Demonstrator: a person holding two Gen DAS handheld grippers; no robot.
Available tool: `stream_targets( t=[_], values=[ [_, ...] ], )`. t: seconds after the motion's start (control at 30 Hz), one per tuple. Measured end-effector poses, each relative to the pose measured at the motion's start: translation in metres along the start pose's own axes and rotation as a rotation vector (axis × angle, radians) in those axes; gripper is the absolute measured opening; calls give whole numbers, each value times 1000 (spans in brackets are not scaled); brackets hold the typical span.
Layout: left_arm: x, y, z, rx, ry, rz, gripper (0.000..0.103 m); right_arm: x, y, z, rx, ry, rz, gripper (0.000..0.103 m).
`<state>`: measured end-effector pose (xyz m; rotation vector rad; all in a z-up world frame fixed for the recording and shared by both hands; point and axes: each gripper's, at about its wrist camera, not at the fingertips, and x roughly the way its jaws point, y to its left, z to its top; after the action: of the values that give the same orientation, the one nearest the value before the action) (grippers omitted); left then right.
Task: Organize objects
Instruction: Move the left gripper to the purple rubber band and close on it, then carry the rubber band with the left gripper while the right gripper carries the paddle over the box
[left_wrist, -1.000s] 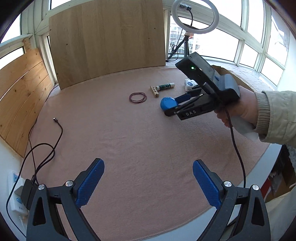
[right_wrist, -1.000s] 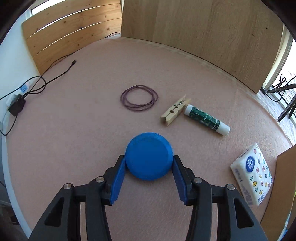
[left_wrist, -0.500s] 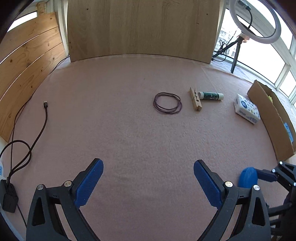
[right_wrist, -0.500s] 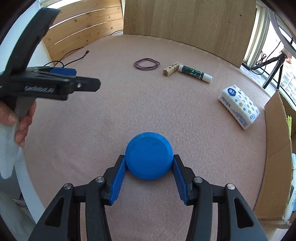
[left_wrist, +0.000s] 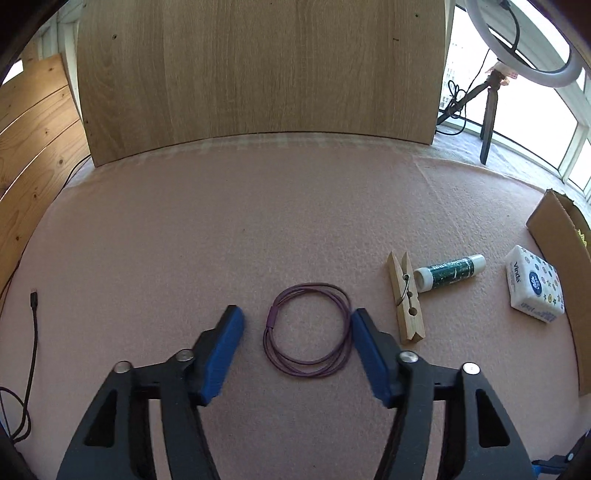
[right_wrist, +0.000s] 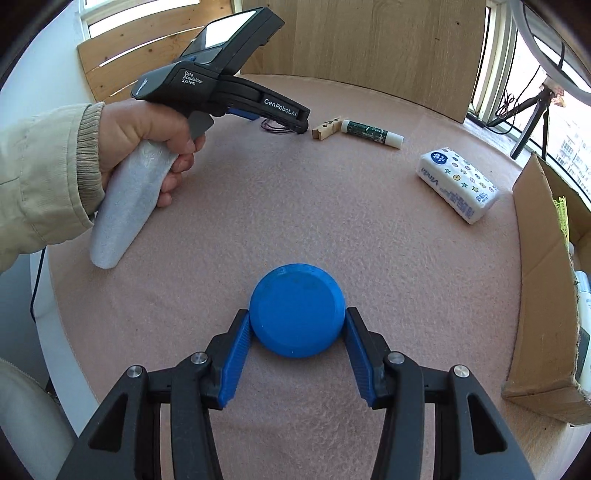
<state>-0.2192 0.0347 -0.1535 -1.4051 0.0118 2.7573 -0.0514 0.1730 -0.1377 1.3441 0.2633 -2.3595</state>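
A loop of thin purple band lies flat on the pink felt table, between the blue pads of my left gripper. Its jaws are closing; the right pad is at the loop's edge and the left pad stands apart from it. In the right wrist view the left gripper points down at the purple loop, held by a hand. My right gripper is shut on a round blue disc above the table's near part.
A wooden clothespin, a green glue stick and a white tissue pack lie right of the loop. An open cardboard box stands at the right edge. A black cable runs along the left; a wooden board stands behind.
My left gripper has come forward and down over the purple loop, and its jaws have narrowed around it. The right gripper has drawn back from the clothespin, still holding the blue disc.
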Motion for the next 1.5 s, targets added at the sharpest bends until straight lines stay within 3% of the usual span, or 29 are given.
stream_targets(
  t=[0.03,0.1,0.27,0.47,0.53,0.6,0.8,1.0,1.3,1.5],
  values=[
    [-1,-2,0,14,4,-4,15,0,0,0,3,-3,-2,46],
    [-3,-8,0,39,13,-4,6,0,1,0,9,-9,-6,46],
    [-20,-2,-18,33,27,-39,6,0,4,-1,11,-26,-28,49],
    [-80,-2,-94,40,44,-49,5,4,10,2,19,-43,-58,60],
    [-96,-1,-113,24,50,-48,6,4,10,3,38,-44,-68,58],
    [-108,-2,-126,8,56,-40,6,4,12,5,39,-46,-82,46],
    [-145,0,-151,12,34,-44,6,2,12,7,88,-46,-94,46],
    [-175,4,-143,-27,-16,-46,6,-18,21,20,152,-108,-94,46],
    [-220,12,-124,-48,-110,-42,6,-69,43,62,128,-253,-101,46],
    [-237,13,-117,-51,-139,-35,6,-78,49,68,104,-275,-93,46]
  ],
)
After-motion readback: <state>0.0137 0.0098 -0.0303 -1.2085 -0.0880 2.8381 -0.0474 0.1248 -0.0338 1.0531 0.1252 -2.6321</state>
